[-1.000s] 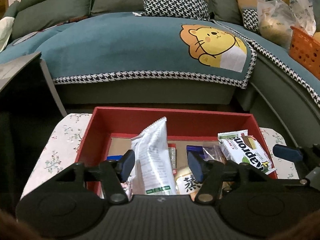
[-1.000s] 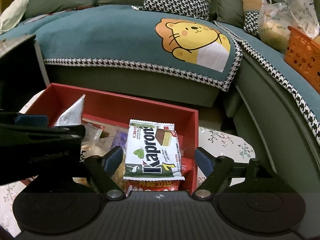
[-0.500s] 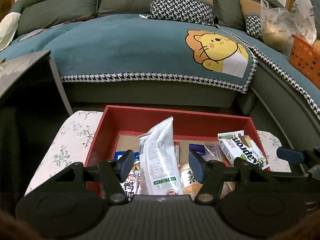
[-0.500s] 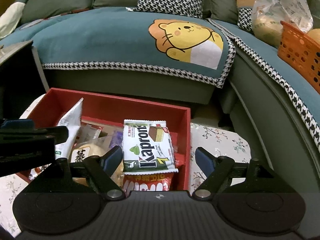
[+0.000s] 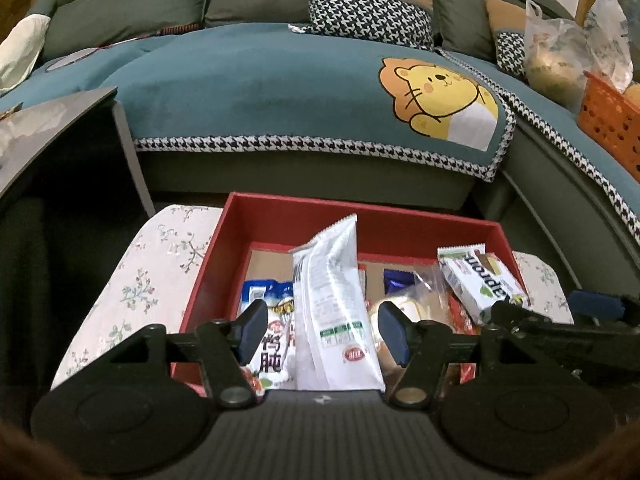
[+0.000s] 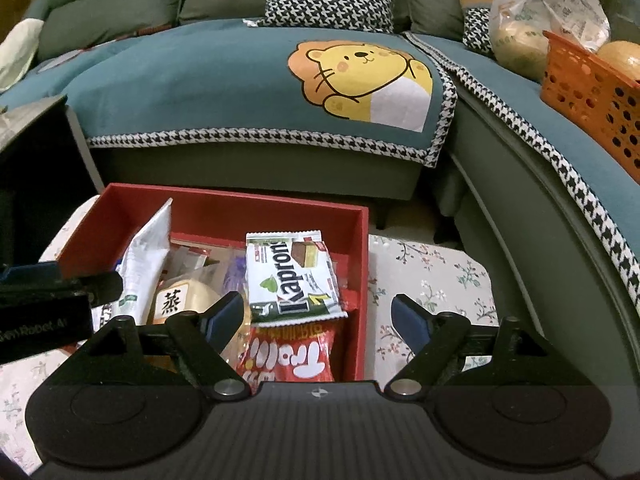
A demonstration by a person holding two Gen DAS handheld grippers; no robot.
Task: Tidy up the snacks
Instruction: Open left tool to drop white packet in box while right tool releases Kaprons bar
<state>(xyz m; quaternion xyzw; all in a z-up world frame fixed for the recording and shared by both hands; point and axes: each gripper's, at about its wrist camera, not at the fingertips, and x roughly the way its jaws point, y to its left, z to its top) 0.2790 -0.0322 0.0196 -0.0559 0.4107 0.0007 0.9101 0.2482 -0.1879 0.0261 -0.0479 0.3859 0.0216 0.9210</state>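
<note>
Plainly legible, "Kapron" wafer pack (image 6: 294, 276), red box (image 6: 224, 204), "蒸" bun packet (image 6: 176, 300)

Snack box (image 6: 362, 280) sitting on the floral-cloth table (image 6: 436, 276), sofa (image 6: 240, 80) behind it. Inside the box: tall pouch (image 5: 336, 304) standing left, Kapron wafer pack (image 6: 292, 276) lying right atop the Trolli bag (image 6: 288, 354).
</note>
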